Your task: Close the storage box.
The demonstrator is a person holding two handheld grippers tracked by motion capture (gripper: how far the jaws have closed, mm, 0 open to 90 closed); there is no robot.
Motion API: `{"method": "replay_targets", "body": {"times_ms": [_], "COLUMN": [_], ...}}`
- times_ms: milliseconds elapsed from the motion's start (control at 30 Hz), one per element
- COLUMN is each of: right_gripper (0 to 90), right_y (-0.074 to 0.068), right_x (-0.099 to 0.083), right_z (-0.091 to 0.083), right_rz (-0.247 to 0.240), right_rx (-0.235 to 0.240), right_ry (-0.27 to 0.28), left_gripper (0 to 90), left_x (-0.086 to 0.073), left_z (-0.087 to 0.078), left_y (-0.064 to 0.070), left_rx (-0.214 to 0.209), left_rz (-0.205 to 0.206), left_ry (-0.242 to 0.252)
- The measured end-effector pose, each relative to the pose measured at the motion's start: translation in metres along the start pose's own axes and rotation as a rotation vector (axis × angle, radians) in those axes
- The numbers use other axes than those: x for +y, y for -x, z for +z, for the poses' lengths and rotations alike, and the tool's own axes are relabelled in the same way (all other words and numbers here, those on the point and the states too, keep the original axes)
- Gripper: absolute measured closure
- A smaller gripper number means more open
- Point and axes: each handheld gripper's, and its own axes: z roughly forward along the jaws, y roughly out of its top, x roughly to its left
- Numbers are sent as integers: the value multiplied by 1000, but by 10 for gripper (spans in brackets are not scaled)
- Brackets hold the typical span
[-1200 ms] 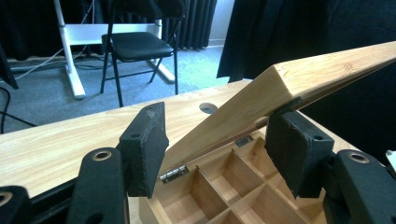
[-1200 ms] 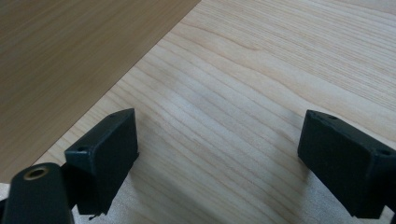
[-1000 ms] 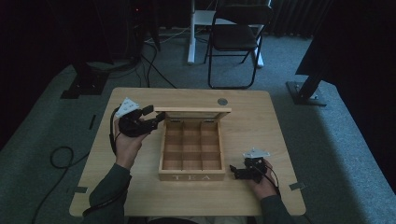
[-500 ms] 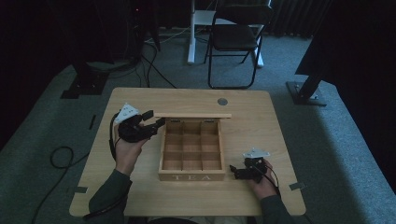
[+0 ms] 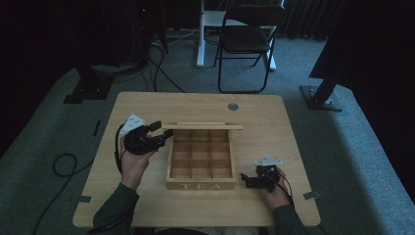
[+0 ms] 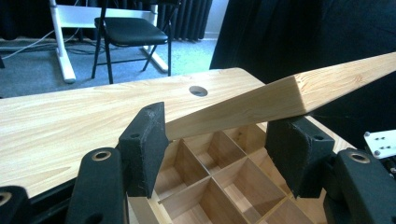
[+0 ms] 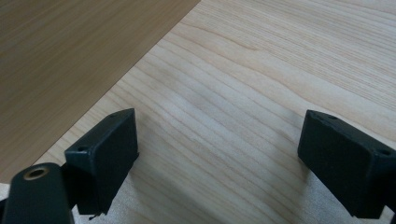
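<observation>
Hand-held gripper, left [image 5: 164, 134], high view: sits at about 9 o'clock of the wooden tea box [image 5: 201, 169], jaws up against the left end of the raised lid [image 5: 202, 126], which stands up along the box's 12 o'clock edge on the counter [image 5: 293, 147]. Box is mid-counter, nine bare compartments, "TEA" on the front wall. Right hand-held gripper [image 5: 247, 180] lies low on the counter at about 4 o'clock of the box, just beside its front right corner, not touching it as far as I can tell. Folding chair [image 5: 247, 41] on the floor past the counter at 12 o'clock. Left gripper view: left hand-held gripper [image 6: 224, 149] spread, its jaws either side of the lid [image 6: 280, 98], lid's edge running between the pads; no firm pinch that I can see, left pad looks touching, right pad just below the wood. Compartments of the tea box [image 6: 219, 177] under it. Right gripper view: right hand-held gripper [image 7: 215, 158] spread wide, nothing between the jaws, bare counter [image 7: 261, 84] below. Handling judgement: lid is stiff thin wood, light, hinged, smooth and a bit slippery; best grip across its thickness near the free edge, then swing gently so the hinges aren't strained and the light box doesn't slide.
</observation>
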Motion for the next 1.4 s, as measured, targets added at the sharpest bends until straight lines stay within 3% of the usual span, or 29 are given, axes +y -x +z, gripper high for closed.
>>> {"method": "replay_targets", "body": {"times_ms": [300, 500, 1400], "right_gripper": [117, 117, 118], "right_y": [0, 0, 0], "right_x": [0, 0, 0], "right_z": [0, 0, 0], "right_rz": [1, 2, 1], "right_rx": [1, 0, -1], "right_ry": [0, 0, 1], "left_gripper": [389, 390, 386], "left_x": [-4, -8, -27], "left_z": [-2, -4, -10], "left_y": [4, 9, 15], "left_rx": [12, 24, 16], "left_rz": [-4, 15, -18], "left_ry": [-15, -37, -69]}}
